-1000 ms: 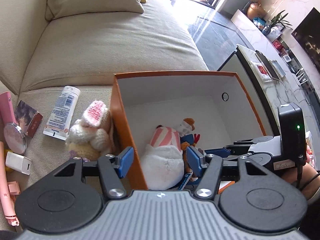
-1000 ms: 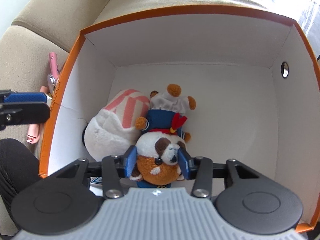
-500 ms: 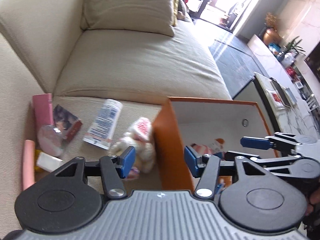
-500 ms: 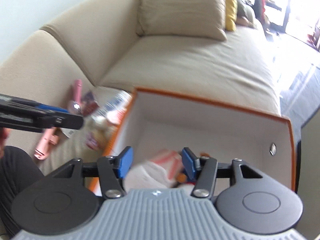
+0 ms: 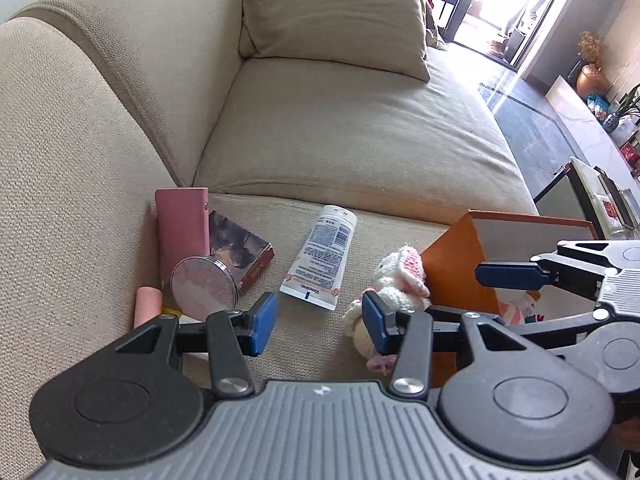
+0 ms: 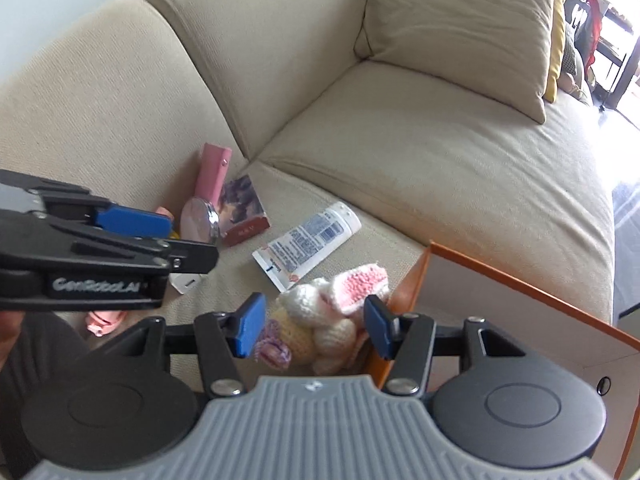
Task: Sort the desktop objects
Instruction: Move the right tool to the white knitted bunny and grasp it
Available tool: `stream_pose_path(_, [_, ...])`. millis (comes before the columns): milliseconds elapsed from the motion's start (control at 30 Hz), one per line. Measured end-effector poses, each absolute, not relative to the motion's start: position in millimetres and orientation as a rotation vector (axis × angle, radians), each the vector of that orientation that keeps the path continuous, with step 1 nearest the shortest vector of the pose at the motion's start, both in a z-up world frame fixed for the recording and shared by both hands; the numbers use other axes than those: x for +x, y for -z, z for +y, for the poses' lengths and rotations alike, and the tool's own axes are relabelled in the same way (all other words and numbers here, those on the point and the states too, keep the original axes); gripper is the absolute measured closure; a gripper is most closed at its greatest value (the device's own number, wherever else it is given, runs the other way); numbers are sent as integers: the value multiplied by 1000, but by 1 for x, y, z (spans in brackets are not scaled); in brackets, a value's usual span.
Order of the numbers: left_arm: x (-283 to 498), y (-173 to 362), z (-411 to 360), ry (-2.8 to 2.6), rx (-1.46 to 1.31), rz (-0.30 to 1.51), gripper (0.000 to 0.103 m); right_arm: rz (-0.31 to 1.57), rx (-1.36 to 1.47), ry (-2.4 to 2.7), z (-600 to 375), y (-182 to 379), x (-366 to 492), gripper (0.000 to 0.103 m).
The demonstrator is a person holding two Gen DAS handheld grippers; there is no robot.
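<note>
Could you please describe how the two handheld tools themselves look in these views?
Both match: the left tool and right tool have ribbed grey bodies, black linkage arms with silver pivot screws, round black discs, and blue finger pads. The left tool's side reads "GenRobot.AI" in white. No cables are visible.

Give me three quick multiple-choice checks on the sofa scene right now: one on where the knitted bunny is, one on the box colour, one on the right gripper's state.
1. Where does the knitted bunny lie?
A. inside the box
B. on the sofa seat against the box's outer wall
C. on the cushion

2. What colour is the outside of the box?
A. orange
B. blue
C. green

3. How is the right gripper?
A. shut on the lotion tube
B. shut on nothing
C. open, holding nothing

Answers: 1 B, the bunny rests on the seat beside the orange wall; 2 A, the outer wall and rim are orange; 3 C, its blue pads stand apart either side of the bunny, and the lotion tube lies free on the seat.
</note>
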State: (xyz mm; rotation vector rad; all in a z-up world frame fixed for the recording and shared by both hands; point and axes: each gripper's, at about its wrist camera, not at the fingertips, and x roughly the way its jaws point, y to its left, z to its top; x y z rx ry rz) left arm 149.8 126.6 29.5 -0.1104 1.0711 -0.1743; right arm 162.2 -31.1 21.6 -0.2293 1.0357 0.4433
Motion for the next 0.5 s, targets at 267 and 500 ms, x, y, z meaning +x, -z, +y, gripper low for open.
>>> stream_pose_path(267, [152,-12,146,164,-122,1098,48,1115,-332,-327,0,11,174,46])
stream_pose_path(500, [152,-2,160,166,-143,1107,48,1186,-407,-264,17,40,181,39])
